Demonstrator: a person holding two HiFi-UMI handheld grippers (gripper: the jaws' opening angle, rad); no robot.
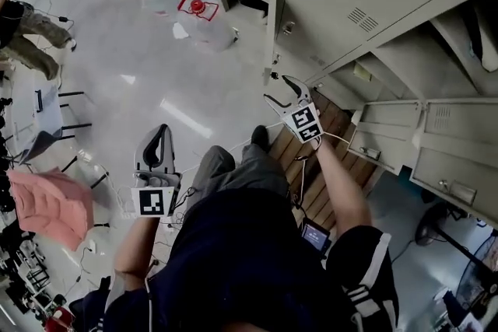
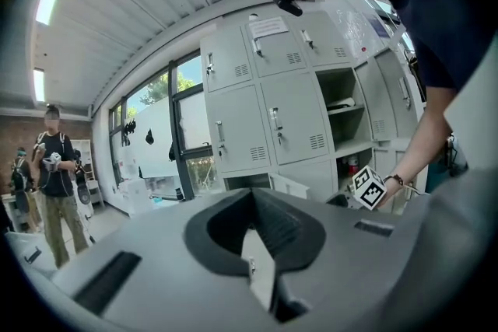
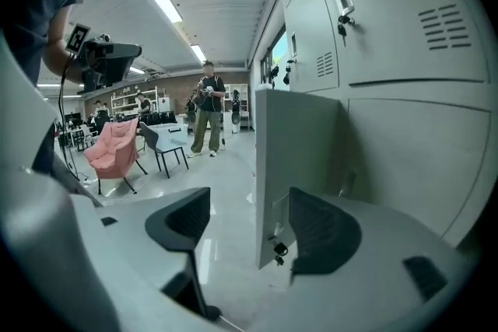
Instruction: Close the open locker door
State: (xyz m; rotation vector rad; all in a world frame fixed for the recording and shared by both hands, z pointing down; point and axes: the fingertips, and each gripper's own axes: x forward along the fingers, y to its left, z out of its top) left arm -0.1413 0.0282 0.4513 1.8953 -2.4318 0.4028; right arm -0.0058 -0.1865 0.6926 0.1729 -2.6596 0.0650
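While right gripper (image 3: 243, 207) gapes, door (image 3: 299, 144) seemingly between

The person wears a dark navy short-sleeved top (image 1: 233, 260). Its right sleeve (image 1: 366, 295) is banded with white stripes. Below it show grey trousers (image 1: 233, 171) and a black shoe (image 1: 260, 138), and a thin dark wristband (image 2: 395, 180) circles the right wrist.

The left gripper (image 1: 159, 130) and the right gripper (image 1: 282, 93) are alike, each with a smooth light-grey moulded shell that has dark rectangular slots. Their curved jaws are lined with black ribbed pads (image 3: 323, 233). Each carries a white cube (image 1: 303, 123) printed with black square markers. Thin white cables (image 1: 299, 176) trail from the right gripper's cube back toward the body.
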